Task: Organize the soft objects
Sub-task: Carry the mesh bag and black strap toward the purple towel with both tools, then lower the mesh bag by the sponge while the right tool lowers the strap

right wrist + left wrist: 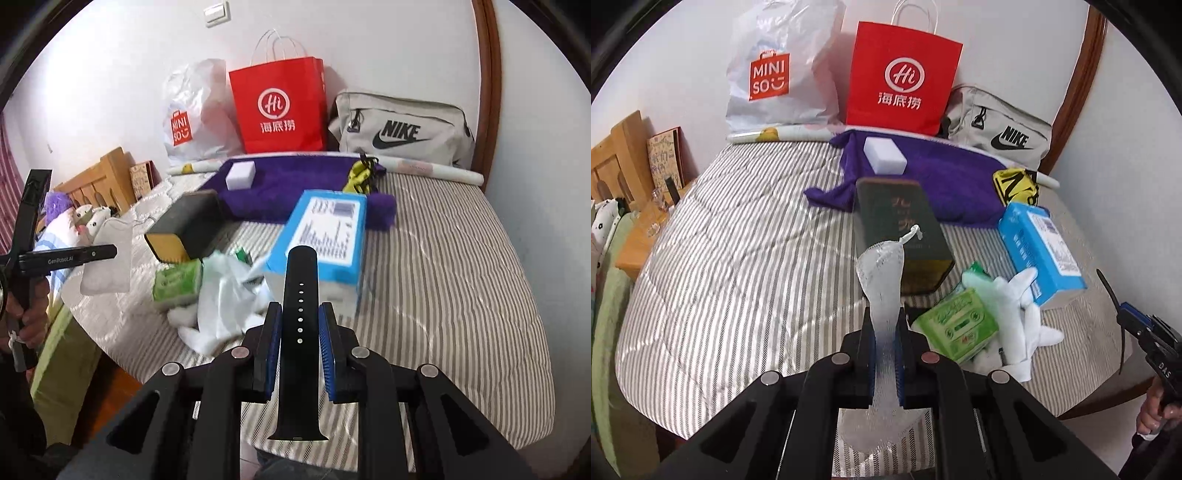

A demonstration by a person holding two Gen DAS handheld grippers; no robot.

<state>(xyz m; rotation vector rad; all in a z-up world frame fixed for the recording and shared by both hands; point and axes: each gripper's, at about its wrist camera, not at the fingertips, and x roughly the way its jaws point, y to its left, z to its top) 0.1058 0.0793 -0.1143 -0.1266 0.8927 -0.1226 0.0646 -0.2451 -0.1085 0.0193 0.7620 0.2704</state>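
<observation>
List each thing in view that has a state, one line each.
left gripper: shut on white mesh pouch, lifted.
right gripper: shut on black watch strap, lifted.
red paper bag: upright against wall.
blue box: lying tilted on bed.
white sponge: resting on purple towel.
white gloves: crumpled on bed.

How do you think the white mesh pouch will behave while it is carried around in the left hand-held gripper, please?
The white mesh pouch is probably floppy: it pinches thin between the pads of the left hand-held gripper and bulges above and below. It seems very light, since its top stands up unsupported. The open mesh and its drawstring knot could snag on the ribbed pads when released.
</observation>
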